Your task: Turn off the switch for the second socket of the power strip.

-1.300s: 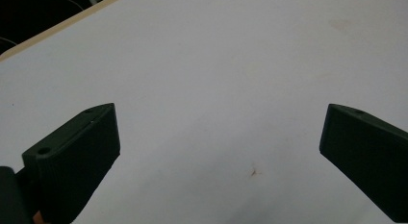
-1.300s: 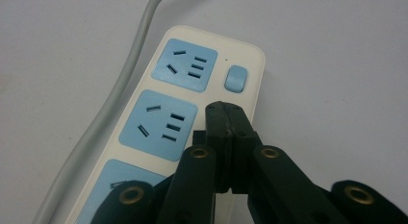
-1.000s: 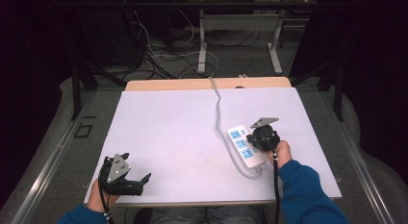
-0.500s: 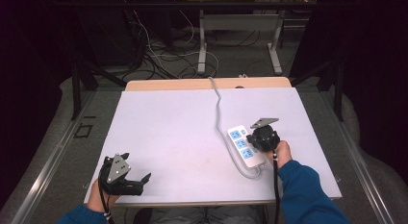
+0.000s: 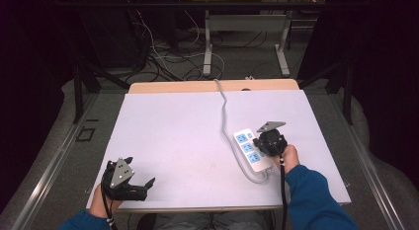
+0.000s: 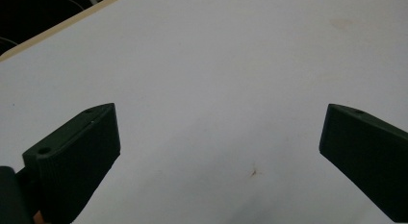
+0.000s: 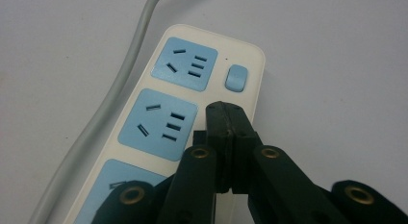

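White worktop [image 5: 178, 136]: right tool [image 7: 226, 113], jaws closed and empty, poised near power strip [image 7: 144, 123] switch [image 7: 236, 78], likely unpressed; left tool [image 6: 216, 137] wide, idle.

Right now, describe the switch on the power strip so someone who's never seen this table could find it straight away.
On the white table, look right of centre for the cream power strip under the right claw. Its switch sits beside the socket at the cable end, just beyond the shut claw's tips. It is a small plain blue button, without the slots that the bigger blue socket faces have.
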Available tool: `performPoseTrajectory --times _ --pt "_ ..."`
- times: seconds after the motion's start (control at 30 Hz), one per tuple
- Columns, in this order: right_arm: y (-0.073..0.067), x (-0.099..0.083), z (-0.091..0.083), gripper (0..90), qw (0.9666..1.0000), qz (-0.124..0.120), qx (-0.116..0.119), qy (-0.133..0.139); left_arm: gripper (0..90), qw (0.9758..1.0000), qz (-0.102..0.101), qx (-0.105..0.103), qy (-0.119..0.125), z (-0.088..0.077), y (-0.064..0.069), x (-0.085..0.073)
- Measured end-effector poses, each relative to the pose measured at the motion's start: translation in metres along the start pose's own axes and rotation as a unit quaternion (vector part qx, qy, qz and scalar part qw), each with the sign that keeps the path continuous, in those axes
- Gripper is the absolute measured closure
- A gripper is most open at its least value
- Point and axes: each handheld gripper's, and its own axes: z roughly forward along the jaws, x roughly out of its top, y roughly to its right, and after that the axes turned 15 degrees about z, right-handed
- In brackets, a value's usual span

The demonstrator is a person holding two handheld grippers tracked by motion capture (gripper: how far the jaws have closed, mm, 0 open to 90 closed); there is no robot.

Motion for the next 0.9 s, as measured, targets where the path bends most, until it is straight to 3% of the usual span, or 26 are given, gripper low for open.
performPoseTrajectory --times 0.9 --pt "0.0007 0.0001 -0.0002 90.0 1.0000 -0.006 0.001 0.003 0.6 1.0000 0.001 0.000 0.000 0.0000 -0.0001 0.0000"
